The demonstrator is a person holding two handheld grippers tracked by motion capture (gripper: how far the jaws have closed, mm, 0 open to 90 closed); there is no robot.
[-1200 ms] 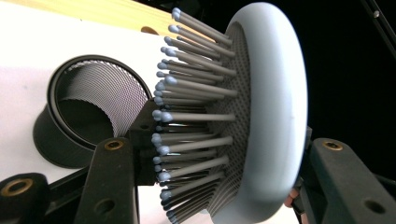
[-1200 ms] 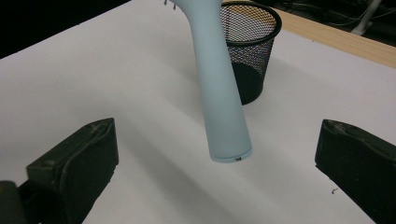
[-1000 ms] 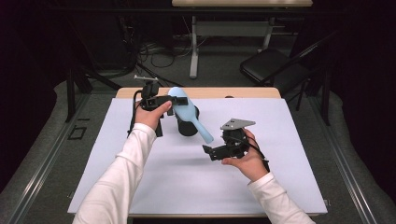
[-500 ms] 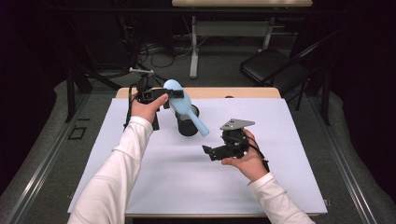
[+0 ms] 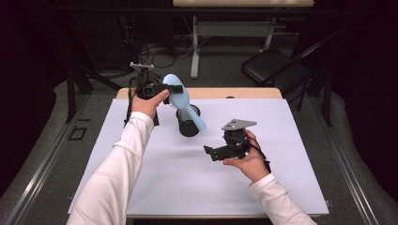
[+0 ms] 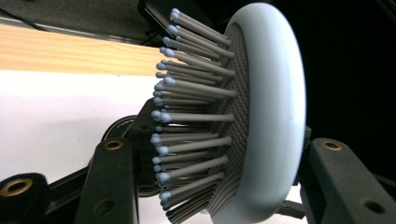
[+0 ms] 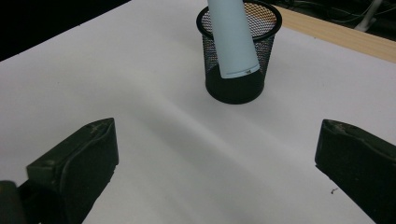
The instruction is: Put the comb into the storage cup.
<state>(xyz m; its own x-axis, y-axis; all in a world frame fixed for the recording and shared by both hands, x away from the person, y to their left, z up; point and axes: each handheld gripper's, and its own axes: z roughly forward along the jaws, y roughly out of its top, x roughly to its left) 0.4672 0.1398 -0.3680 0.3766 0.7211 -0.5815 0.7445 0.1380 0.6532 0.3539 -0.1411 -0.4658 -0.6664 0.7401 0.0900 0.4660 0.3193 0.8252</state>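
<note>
A light-blue hairbrush hangs in the air at the far side of the table, its handle slanting down toward me. My left gripper is shut on its oval head; in the left gripper view the bristled head sits between the two black jaws. A black mesh cup stands upright on the white table cover just behind and below the handle. In the right gripper view the handle ends in front of the cup, outside it. My right gripper is open and empty near the middle right, its jaws wide apart.
The white cover spreads over the table, with a bare wooden strip along the far edge. Beyond the table stand a black chair and a desk frame with cables on the floor.
My left gripper has lifted the hairbrush up and away toward the far left, so the handle now hangs higher by the cup. The right gripper has stayed put.
</note>
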